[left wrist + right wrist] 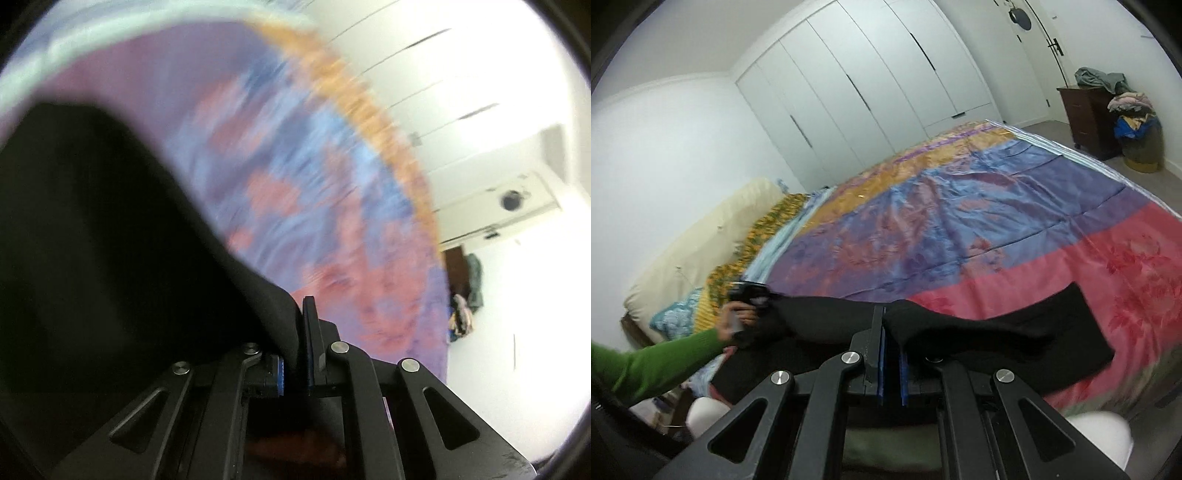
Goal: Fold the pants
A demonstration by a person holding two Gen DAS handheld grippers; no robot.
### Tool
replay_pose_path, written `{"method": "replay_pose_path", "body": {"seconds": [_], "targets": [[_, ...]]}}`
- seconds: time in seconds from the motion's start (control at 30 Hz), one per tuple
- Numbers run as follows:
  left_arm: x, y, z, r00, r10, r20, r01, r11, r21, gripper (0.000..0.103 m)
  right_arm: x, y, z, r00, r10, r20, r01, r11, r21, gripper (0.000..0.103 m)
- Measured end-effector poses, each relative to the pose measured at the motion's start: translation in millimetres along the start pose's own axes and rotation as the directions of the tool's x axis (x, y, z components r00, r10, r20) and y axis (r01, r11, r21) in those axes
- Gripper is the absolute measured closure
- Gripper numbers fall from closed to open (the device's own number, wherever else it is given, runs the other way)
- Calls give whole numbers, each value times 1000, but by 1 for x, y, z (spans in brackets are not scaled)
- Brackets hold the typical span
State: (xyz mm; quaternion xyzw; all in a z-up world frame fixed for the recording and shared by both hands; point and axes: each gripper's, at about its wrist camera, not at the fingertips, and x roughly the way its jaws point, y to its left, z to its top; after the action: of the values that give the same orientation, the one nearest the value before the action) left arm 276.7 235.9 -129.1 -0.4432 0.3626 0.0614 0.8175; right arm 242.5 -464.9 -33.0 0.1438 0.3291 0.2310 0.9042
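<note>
The black pants (1015,332) hang stretched between my two grippers, above the near edge of the bed. My right gripper (892,325) is shut on the pants' upper edge, cloth pinched between its blue-padded fingers. My left gripper (297,317) is shut on the pants (110,240), whose black cloth fills the left of the blurred left wrist view. The left gripper also shows in the right wrist view (750,291), held by a green-sleeved arm at the pants' far left end. One pants end lies on the pink part of the bedspread.
A bed with a purple, blue, pink and orange bedspread (960,206) fills the middle. A cream headboard (701,243) and patterned pillows sit at the left. White wardrobe doors (868,92) stand behind. A dark dresser (1086,114) and clothes pile (1134,125) stand at the far right.
</note>
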Motion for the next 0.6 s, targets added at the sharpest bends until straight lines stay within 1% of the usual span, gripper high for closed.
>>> {"method": "replay_pose_path", "body": {"seconds": [0.03, 0.1, 0.13, 0.17, 0.2, 0.23, 0.27, 0.3, 0.33, 0.37, 0.4, 0.43, 0.47, 0.5, 0.53, 0.6], "targets": [[-37, -11, 0, 997, -15, 70, 12, 999, 48, 97, 6, -5, 12, 1000, 7, 17, -8, 1000, 1, 97], [-97, -19, -14, 984, -41, 173, 23, 994, 106, 95, 13, -8, 32, 999, 27, 47, -27, 1000, 0, 97], [-129, -18, -32, 975, -49, 219, 21, 991, 130, 95, 16, -8, 42, 998, 38, 53, -38, 999, 2, 97], [-147, -14, -50, 970, -46, 239, 12, 990, 141, 94, 19, -9, 49, 998, 46, 52, -46, 999, 3, 97], [-161, -7, -73, 968, -35, 249, -1, 990, 143, 94, 21, -9, 52, 998, 43, 37, -42, 999, -3, 97], [-167, 7, -106, 970, -5, 242, -27, 991, 128, 94, 24, -11, 51, 1000, 24, 7, -24, 1000, -10, 97], [-165, 18, -129, 974, 27, 223, -53, 993, 109, 94, 27, -16, 45, 999, -8, -36, 8, 1000, -9, 97], [-156, 32, -157, 980, 75, 183, -91, 992, 83, 94, 32, -24, 37, 995, -35, -88, 36, 999, 8, 97], [-138, 48, -186, 986, 126, 111, -133, 989, 58, 94, 38, -38, 22, 984, -79, -163, 86, 996, 38, 97], [-123, 59, -205, 986, 157, 48, -159, 986, 43, 94, 43, -49, 10, 970, -111, -217, 126, 991, 55, 97], [-109, 69, -221, 983, 182, -2, -182, 983, 31, 95, 50, -61, -4, 946, -154, -284, 178, 982, 60, 97], [-99, 76, -236, 977, 207, -41, -207, 978, 15, 96, 58, -73, -19, 909, -214, -358, 246, 968, 45, 97], [-95, 77, -242, 977, 206, -54, -206, 978, 5, 96, 67, -85, -35, 858, -271, -436, 311, 950, 21, 96], [-94, 72, -242, 980, 191, -59, -191, 981, 13, 96, 74, -94, -47, 821, -298, -488, 343, 939, 3, 96], [-96, 68, -242, 980, 192, -58, -191, 981, 33, 96, 77, -101, -53, 806, -291, -516, 349, 937, 18, 96], [-98, 56, -239, 979, 202, -32, -198, 975, 96, 96, 73, -102, -46, 823, -290, -489, 349, 937, 32, 96]]}}
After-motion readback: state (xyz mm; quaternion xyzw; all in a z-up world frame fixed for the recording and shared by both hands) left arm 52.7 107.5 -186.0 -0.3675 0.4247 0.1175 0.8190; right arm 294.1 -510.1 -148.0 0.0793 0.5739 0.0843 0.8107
